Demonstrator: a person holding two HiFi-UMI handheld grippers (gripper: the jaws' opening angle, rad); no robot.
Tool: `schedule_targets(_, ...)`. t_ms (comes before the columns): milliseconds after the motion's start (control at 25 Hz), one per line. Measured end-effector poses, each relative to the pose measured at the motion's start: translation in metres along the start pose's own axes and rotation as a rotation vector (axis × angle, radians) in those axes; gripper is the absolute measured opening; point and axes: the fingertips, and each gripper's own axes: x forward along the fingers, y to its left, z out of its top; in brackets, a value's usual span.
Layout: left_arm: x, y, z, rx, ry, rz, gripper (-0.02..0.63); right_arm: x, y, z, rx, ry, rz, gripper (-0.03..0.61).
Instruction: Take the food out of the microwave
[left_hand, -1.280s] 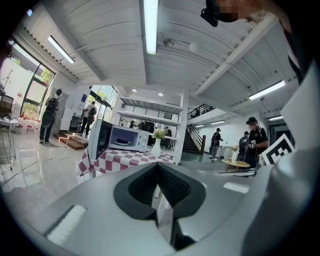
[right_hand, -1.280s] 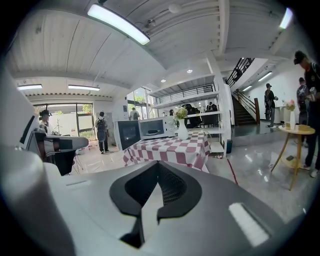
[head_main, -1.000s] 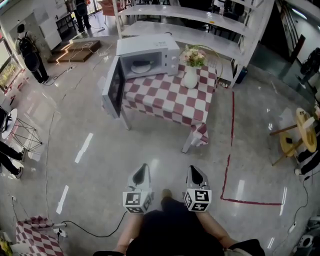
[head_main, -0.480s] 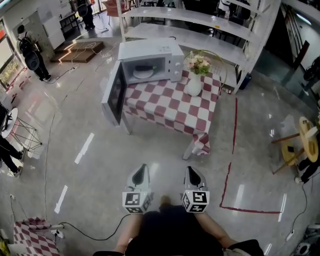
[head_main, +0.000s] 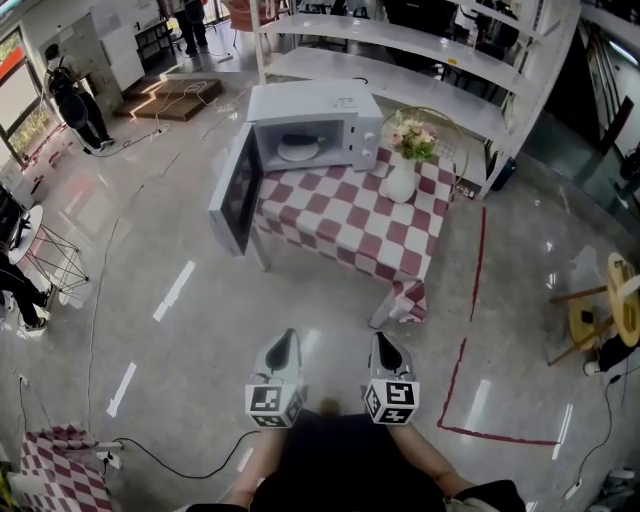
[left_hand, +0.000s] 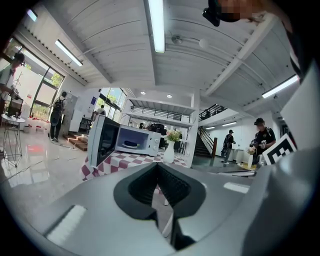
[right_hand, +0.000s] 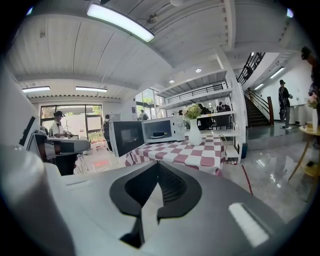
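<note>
A white microwave (head_main: 318, 125) stands on a red-and-white checked table (head_main: 350, 215) across the floor, its door (head_main: 235, 190) swung open to the left. Inside it lies a white plate with food (head_main: 298, 150). The microwave (left_hand: 137, 140) also shows far off in the left gripper view, and the microwave (right_hand: 161, 129) in the right gripper view. My left gripper (head_main: 287, 339) and right gripper (head_main: 383, 340) are held side by side near my body, well short of the table. Both are shut with nothing between the jaws.
A white vase of flowers (head_main: 405, 165) stands on the table right of the microwave. White shelving (head_main: 420, 60) rises behind it. Red tape lines (head_main: 470, 330) mark the floor at right. A cable (head_main: 170, 460) trails at lower left. People (head_main: 70, 95) stand at the far left.
The table and microwave have drawn closer and shifted right and down in the head view as I walk toward them. Both grippers stay shut in the same pose.
</note>
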Motion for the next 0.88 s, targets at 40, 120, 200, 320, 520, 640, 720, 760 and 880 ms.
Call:
schedule_targets(40, 0.001, 0.0, 0.0, -0.001, 0.0, 0.001, 0.008, 0.001, -0.001, 0.0, 0.001, 0.001, 0.001, 0.002)
schedule_targets(120, 0.003, 0.0, -0.001, -0.003, 0.003, 0.002, 0.008, 0.003, -0.001, 0.0, 0.001, 0.003, 0.005, 0.002)
schedule_targets(200, 0.006, 0.0, -0.003, -0.005, 0.007, 0.004, 0.008, 0.005, -0.003, -0.001, 0.002, 0.007, 0.007, 0.002)
schedule_targets(320, 0.009, -0.001, -0.004, -0.005, 0.009, 0.001, 0.008, 0.005, -0.007, 0.0, 0.011, 0.005, 0.001, 0.002)
schedule_targets(520, 0.008, -0.006, 0.0, 0.0, 0.005, -0.01, 0.008, 0.004, -0.006, -0.001, 0.019, 0.005, 0.003, 0.002)
schedule_targets(640, 0.005, -0.006, -0.001, -0.003, 0.007, -0.007, 0.008, 0.002, -0.003, -0.004, 0.019, 0.008, 0.01, 0.002)
schedule_targets(720, 0.002, -0.006, -0.002, -0.001, 0.01, -0.005, 0.008, 0.0, -0.002, -0.006, 0.017, 0.013, 0.013, 0.002)
schedule_targets(760, 0.001, -0.006, -0.002, -0.001, 0.012, -0.004, 0.008, -0.001, -0.001, -0.007, 0.016, 0.017, 0.014, 0.002)
schedule_targets(880, -0.003, -0.006, -0.002, -0.002, 0.014, 0.0, 0.008, -0.004, -0.002, -0.011, 0.016, 0.028, 0.016, 0.002)
